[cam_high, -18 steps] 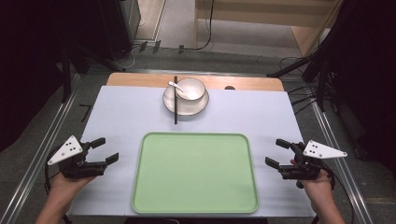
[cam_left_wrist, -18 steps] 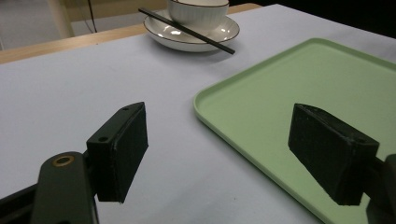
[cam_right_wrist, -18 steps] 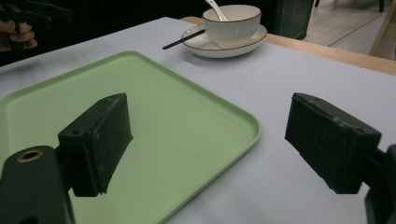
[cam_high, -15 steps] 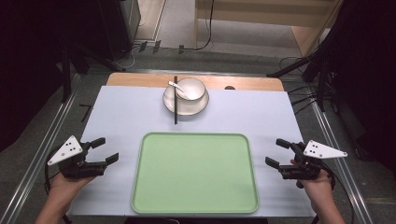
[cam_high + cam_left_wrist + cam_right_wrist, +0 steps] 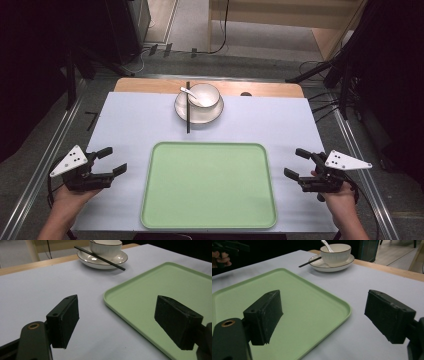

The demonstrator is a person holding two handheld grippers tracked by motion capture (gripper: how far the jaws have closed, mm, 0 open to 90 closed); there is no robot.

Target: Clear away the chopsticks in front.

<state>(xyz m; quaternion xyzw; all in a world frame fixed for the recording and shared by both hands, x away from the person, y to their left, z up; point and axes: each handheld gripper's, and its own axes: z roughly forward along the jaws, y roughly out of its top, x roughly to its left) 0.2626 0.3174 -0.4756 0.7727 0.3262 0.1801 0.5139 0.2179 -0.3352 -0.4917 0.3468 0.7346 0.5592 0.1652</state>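
Both your hand-held grippers, left (image 5: 109, 161) and right (image 5: 297, 162), stand open and empty beside the green tray (image 5: 209, 185), with the bowl (image 5: 203, 96) well beyond its far edge, roughly midway between them.

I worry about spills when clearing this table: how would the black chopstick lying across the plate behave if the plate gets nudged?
The black chopstick looks thin, stiff and light. It lies loose across the rim of the plate, beside the bowl, one end reaching onto the table, so a nudge would probably slide or roll it off. The glossy rim likely gives little grip.
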